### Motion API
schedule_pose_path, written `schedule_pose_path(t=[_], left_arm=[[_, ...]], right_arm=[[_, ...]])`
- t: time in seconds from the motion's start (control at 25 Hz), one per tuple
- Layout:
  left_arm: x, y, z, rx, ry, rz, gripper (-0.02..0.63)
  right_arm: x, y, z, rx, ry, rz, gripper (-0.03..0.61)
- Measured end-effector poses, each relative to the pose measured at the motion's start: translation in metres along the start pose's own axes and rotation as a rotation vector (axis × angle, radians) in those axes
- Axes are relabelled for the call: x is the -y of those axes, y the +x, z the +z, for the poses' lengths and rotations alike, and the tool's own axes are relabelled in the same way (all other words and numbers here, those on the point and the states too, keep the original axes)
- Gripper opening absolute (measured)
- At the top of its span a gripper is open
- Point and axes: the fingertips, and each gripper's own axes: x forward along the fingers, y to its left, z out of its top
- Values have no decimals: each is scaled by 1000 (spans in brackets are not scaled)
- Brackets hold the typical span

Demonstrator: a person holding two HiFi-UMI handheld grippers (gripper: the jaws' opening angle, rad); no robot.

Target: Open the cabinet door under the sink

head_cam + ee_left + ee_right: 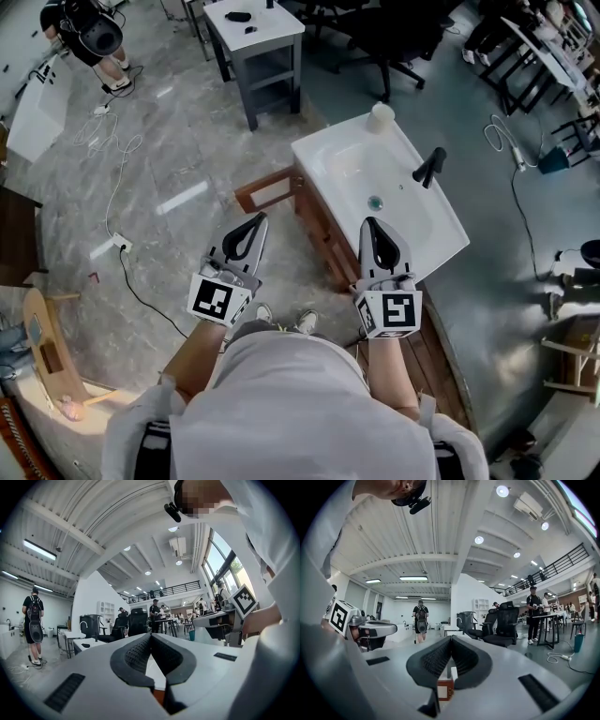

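Note:
In the head view a white sink (349, 159) with a black faucet (429, 167) tops a brown wooden cabinet (319, 234). A brown cabinet door (265, 190) stands swung out from the cabinet's left side. Both grippers are held level in front of the person, above the floor and apart from the cabinet. My left gripper (255, 223) is shut and empty, its tips meeting (151, 634). My right gripper (371, 225) hangs over the sink's near edge, also shut with nothing in it (451, 637). Each gripper view looks out over the room, not at the cabinet.
A white cup-like thing (380, 116) stands at the sink's far corner. A grey side table (255, 37) and a black office chair (384, 37) stand beyond. Cables (112, 187) trail over the floor at the left. A person with a backpack (89, 33) stands far left.

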Motion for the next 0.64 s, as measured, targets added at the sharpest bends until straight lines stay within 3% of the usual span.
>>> schedule_pose_path(t=[0.64], left_arm=[[17, -9, -2, 1, 4, -21, 17]], right_arm=[[-10, -7, 3, 18, 6, 10, 31]])
